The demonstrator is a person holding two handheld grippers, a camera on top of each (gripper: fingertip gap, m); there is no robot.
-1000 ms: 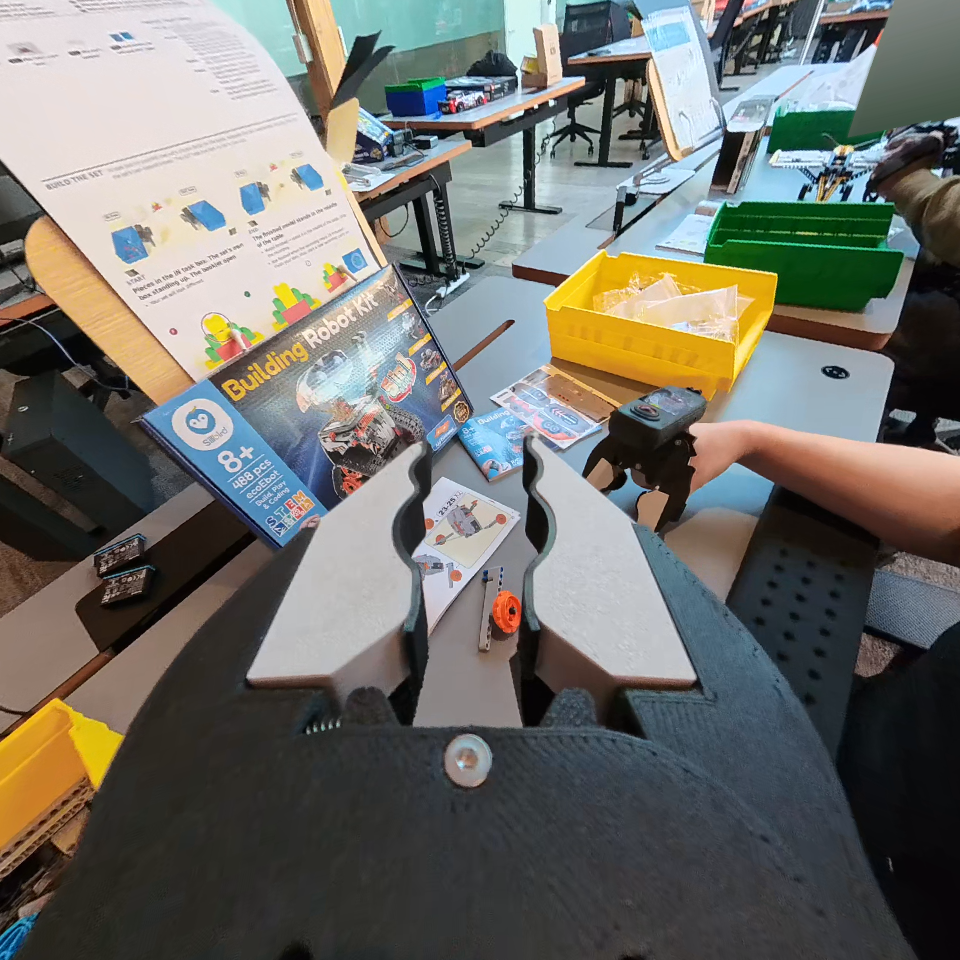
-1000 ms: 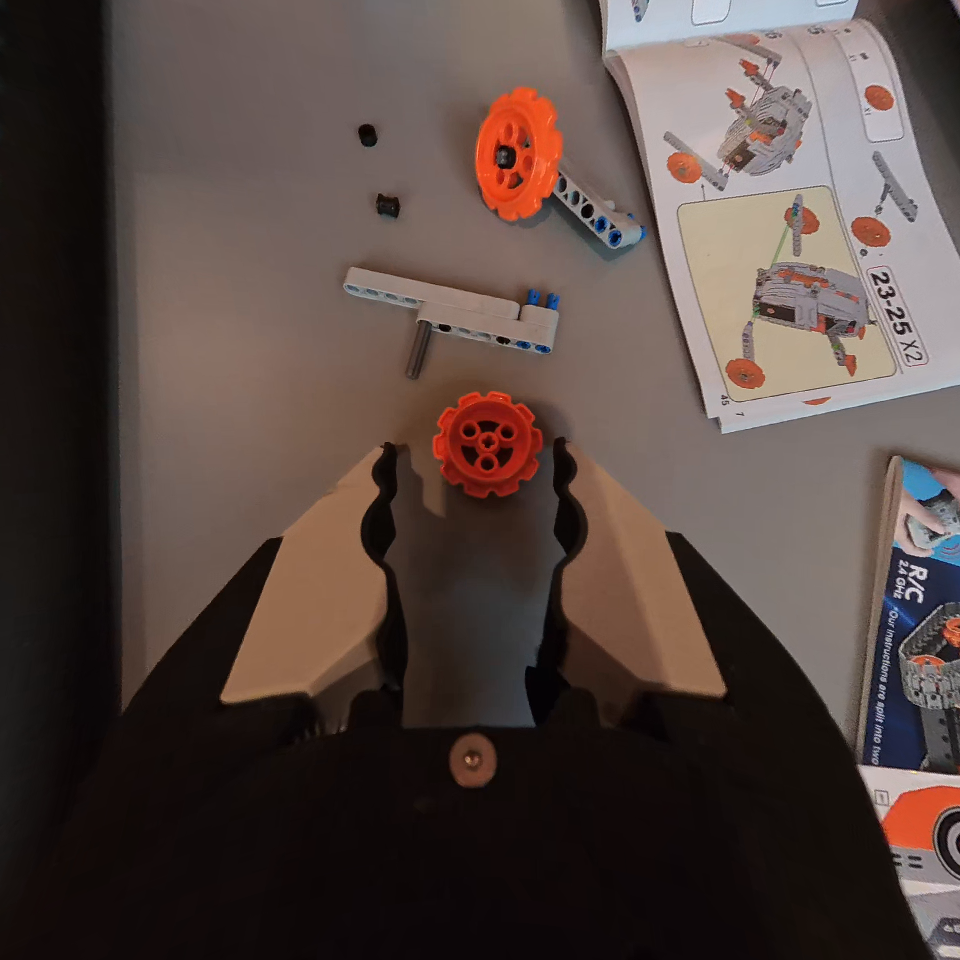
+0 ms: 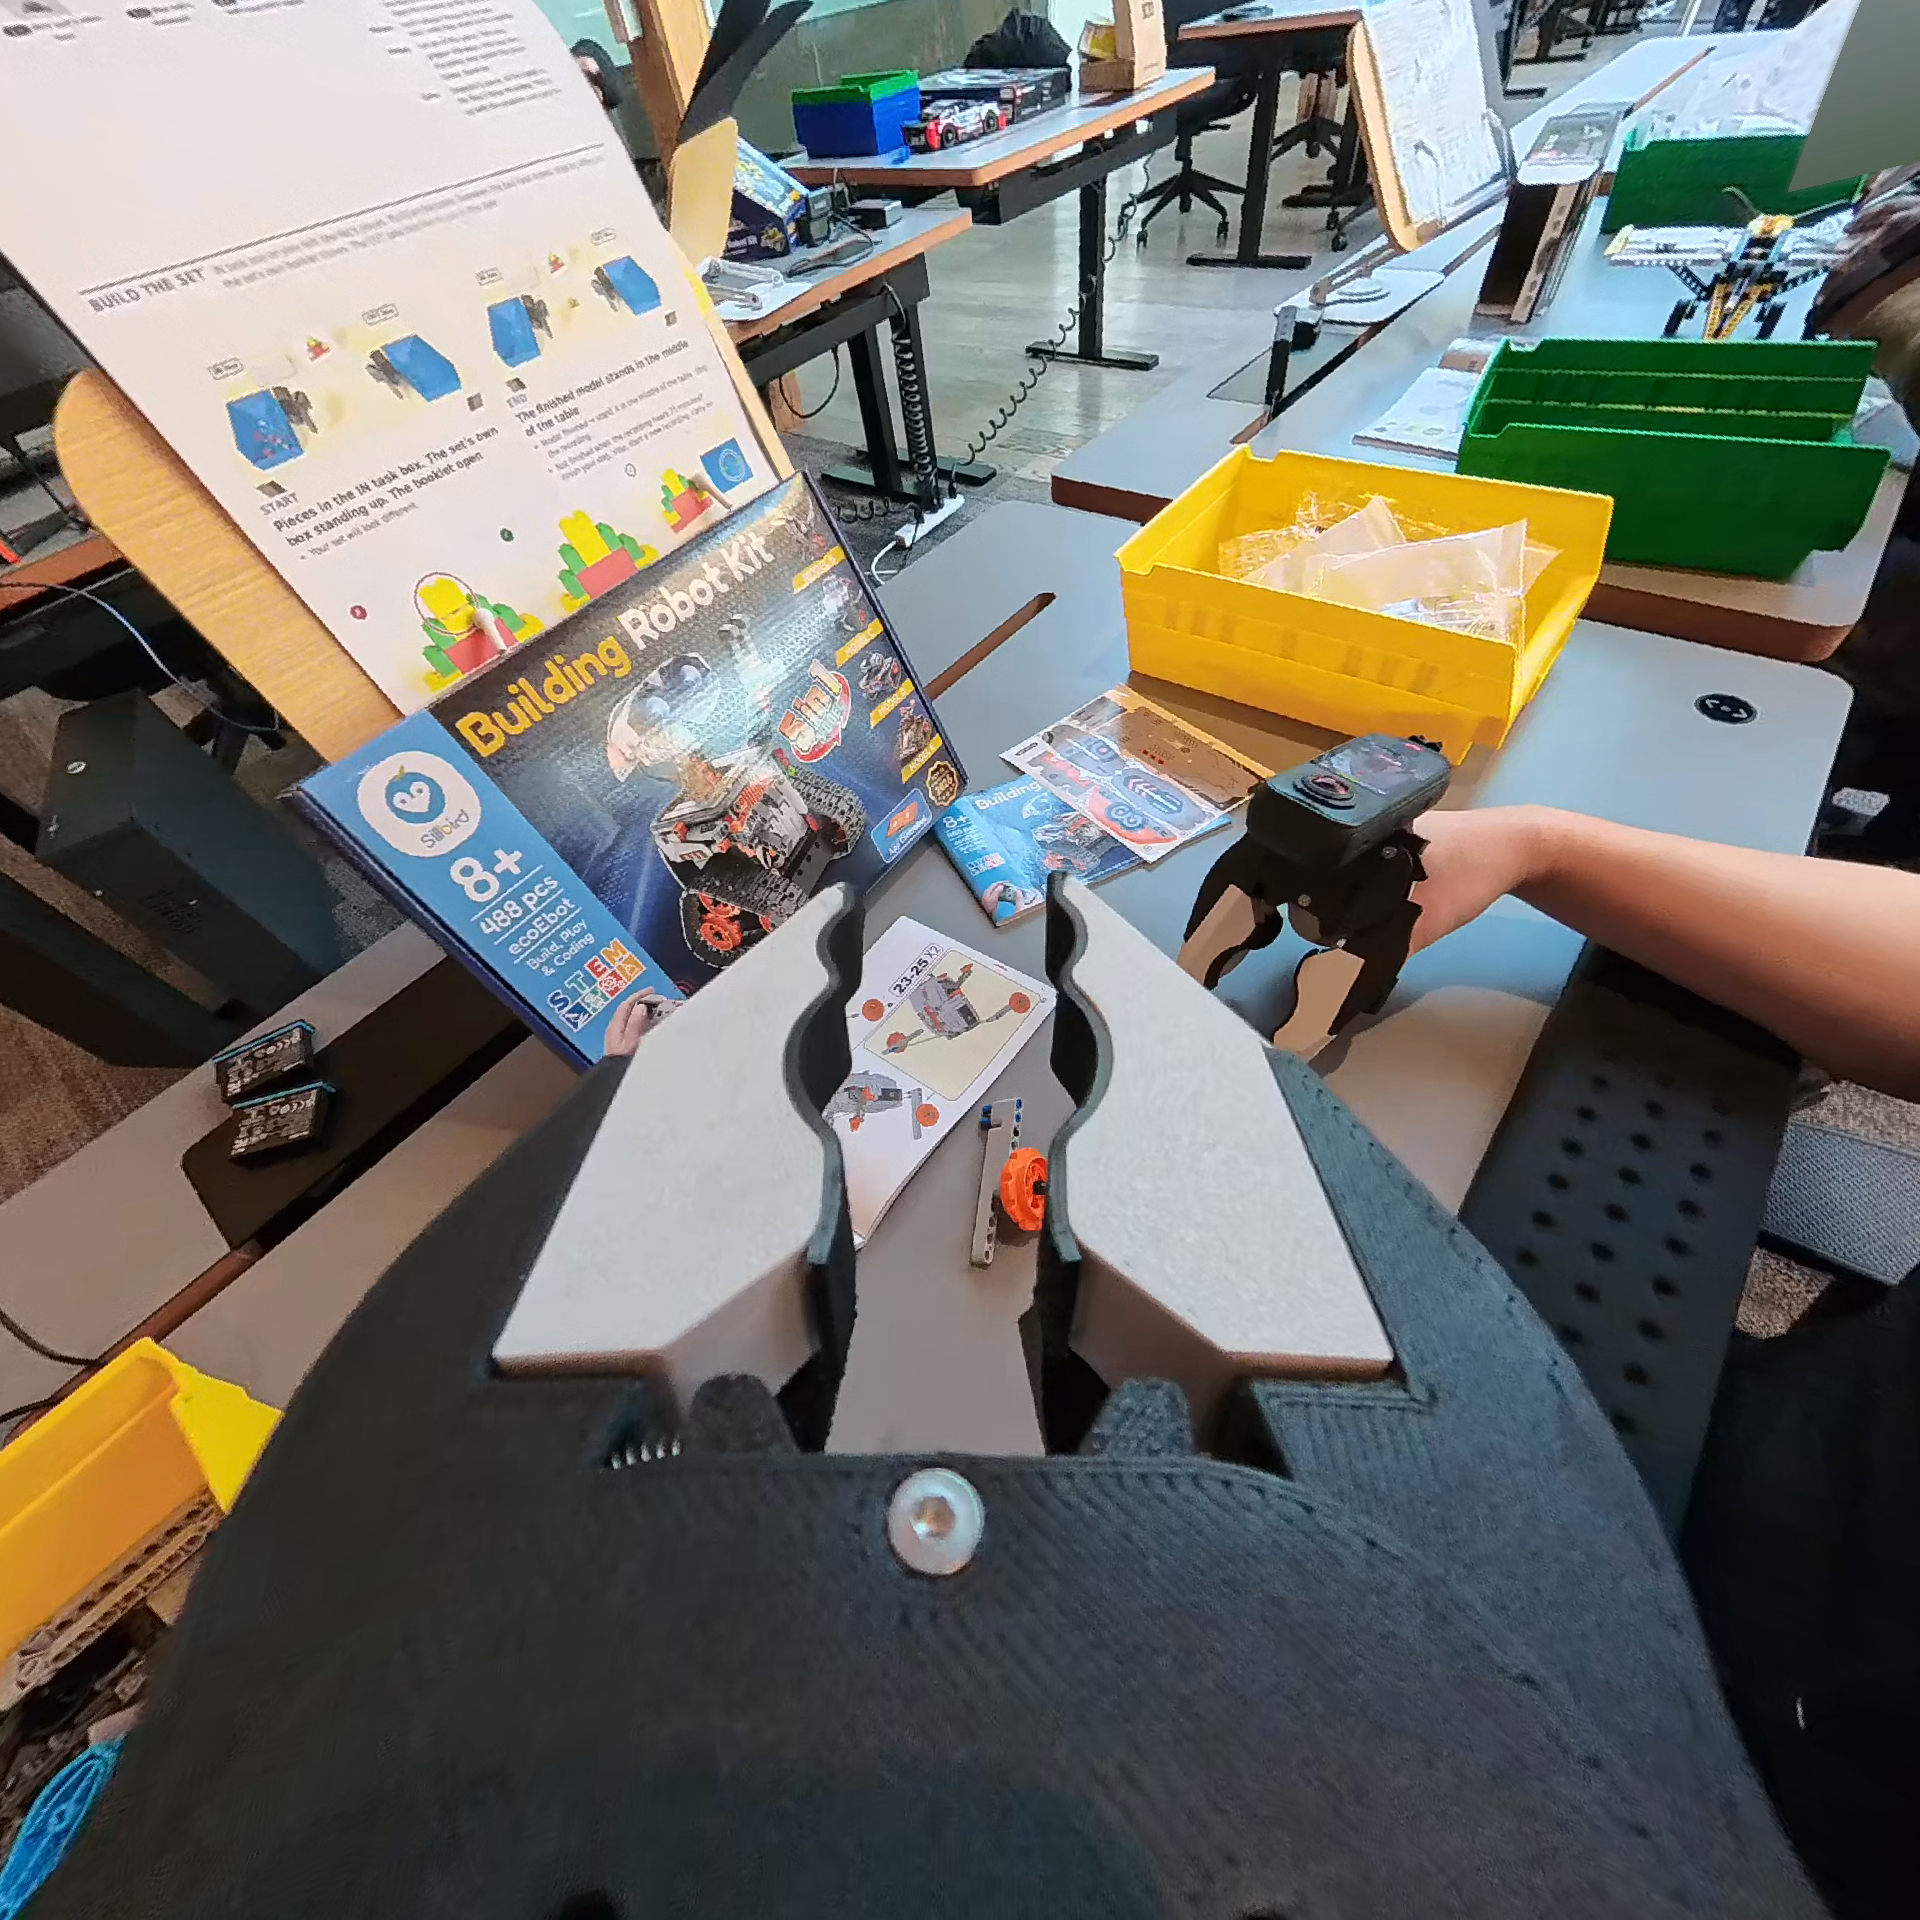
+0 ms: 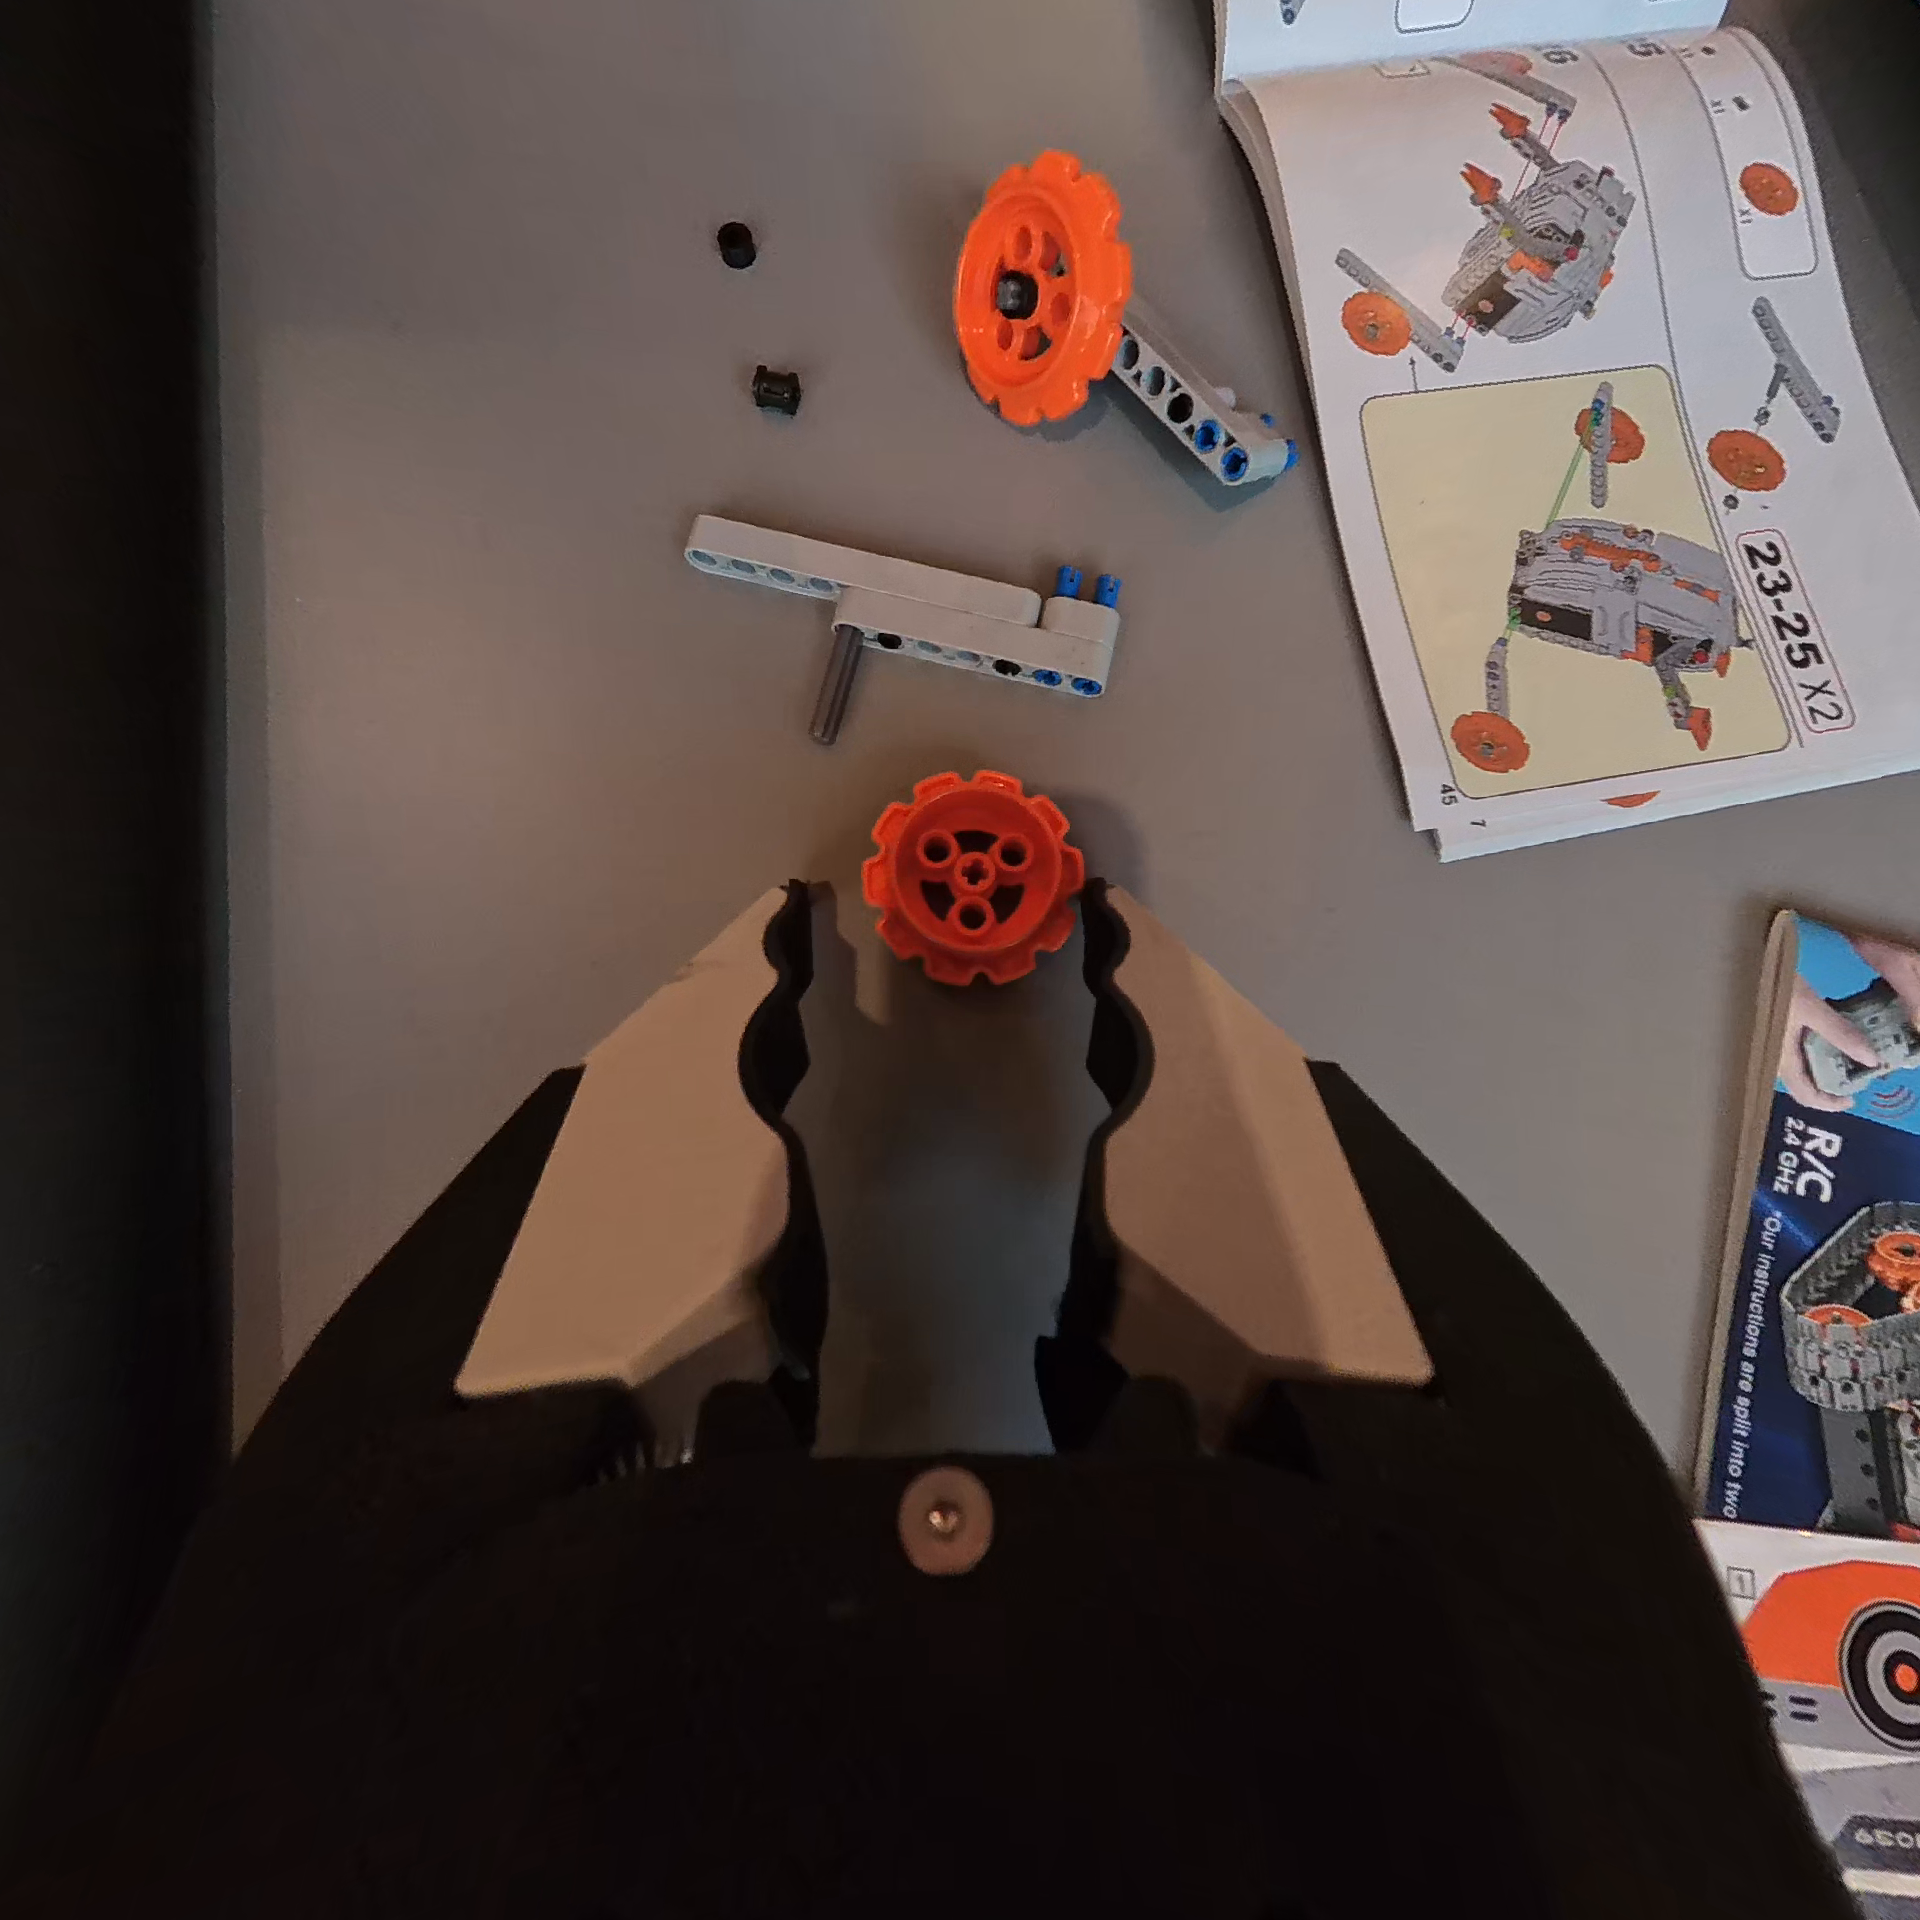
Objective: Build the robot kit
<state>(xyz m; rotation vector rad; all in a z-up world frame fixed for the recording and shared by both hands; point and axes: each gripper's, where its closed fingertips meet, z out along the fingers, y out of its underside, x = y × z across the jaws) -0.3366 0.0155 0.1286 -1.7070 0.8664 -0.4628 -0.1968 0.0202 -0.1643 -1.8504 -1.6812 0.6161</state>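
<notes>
Orange wheel [image 4: 971, 878] flat, hub up, between right tool [image 4: 943, 896] tips

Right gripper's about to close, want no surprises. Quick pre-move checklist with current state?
1. Right gripper open: ok, jaws apart.
2. Loose orange gear between the fingertips: ok, though it sits nearer the right-hand finger; contact there cannot tell.
3. Gear lying flat on the grey table: ok.
4. Grey beam assembly clear of the fingers: ok, it lies just beyond the gear.
5. Two small black bushes and the gear-on-beam piece clear: ok, farther off.
6. Left gripper out of the way: ok, open, empty, held above the table.
</notes>
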